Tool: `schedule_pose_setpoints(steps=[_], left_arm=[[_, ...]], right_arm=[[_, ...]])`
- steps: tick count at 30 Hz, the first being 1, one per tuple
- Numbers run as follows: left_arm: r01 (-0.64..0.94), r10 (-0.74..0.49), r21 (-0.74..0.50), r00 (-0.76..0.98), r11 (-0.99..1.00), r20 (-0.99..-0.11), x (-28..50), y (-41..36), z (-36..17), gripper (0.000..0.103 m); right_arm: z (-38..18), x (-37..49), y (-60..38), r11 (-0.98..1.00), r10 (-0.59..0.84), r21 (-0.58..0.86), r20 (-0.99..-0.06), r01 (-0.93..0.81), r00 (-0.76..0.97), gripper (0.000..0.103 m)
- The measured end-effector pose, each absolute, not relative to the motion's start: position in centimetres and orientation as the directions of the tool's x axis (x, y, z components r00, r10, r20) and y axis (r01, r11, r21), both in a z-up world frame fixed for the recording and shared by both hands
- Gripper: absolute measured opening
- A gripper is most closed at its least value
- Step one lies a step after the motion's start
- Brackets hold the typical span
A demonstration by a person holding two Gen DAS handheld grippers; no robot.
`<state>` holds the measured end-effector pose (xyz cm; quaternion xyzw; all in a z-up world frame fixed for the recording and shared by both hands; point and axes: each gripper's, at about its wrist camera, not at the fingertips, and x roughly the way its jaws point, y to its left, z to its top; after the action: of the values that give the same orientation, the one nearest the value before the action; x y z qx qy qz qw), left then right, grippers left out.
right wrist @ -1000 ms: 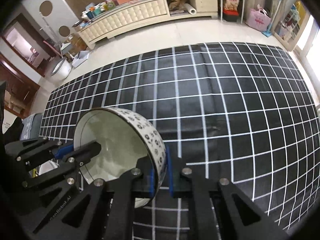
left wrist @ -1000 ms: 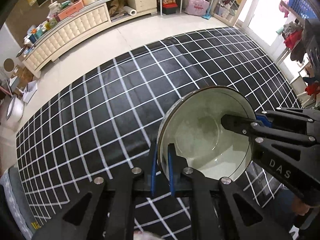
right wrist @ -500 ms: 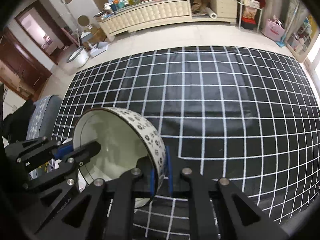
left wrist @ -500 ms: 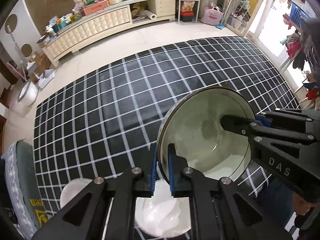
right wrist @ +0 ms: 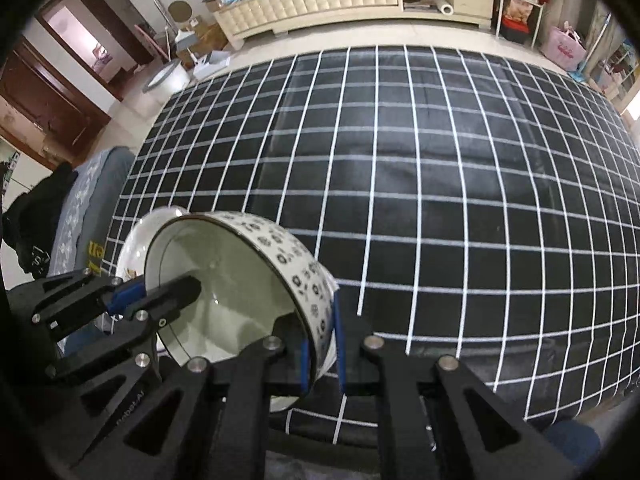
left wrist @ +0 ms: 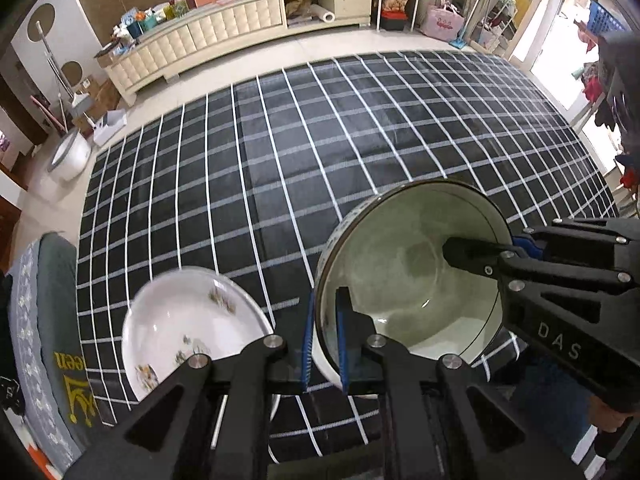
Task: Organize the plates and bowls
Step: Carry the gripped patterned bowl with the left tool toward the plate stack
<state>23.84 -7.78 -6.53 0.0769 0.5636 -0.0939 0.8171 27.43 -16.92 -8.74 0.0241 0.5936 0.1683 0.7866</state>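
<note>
Your left gripper point(left wrist: 325, 344) and right gripper point(right wrist: 322, 354) each pinch the patterned bowl point(left wrist: 408, 280) rim, jaws nearly closed. Uneven lowering onto the white plate point(left wrist: 188, 328) risks slippage or chipping.

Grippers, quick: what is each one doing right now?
Left gripper: closed on the rim of the patterned bowl.
Right gripper: closed on the opposite rim of the same bowl.

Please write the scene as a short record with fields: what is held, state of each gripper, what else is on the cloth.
held: patterned bowl, gripped at opposite rims
left gripper: shut on the rim
right gripper: shut on the rim
bowl pose: tilted, above the cloth
surface: black checked cloth
nearby: floral plate, beside the bowl on the cloth
</note>
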Motion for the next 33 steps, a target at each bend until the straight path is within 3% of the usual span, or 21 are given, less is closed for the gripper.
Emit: schedule_pose_setpoints(steps=[26, 31, 33], left_arm=[[0.215, -0.039, 0.028, 0.303, 0.976, -0.952, 22.0, -6.6, -11.7, 0.009], [0.219, -0.044, 0.023, 0.298, 0.976, -0.954, 22.3, -6.4, -12.1, 0.009], [0.214, -0.048, 0.017, 0.297, 0.977, -0.954, 22.4, -6.3, -12.3, 0.01]], right_arm=[[-11.7, 26.7, -15.4, 0.95, 0.268, 0.226, -0.945, -0.217, 0.188, 0.014], [-11.7, 26.7, -15.4, 0.949, 0.274, 0.239, -0.947, -0.205, 0.168, 0.018], [-11.8, 26.7, -15.7, 0.944, 0.307, 0.279, -0.938, -0.178, 0.159, 0.026]])
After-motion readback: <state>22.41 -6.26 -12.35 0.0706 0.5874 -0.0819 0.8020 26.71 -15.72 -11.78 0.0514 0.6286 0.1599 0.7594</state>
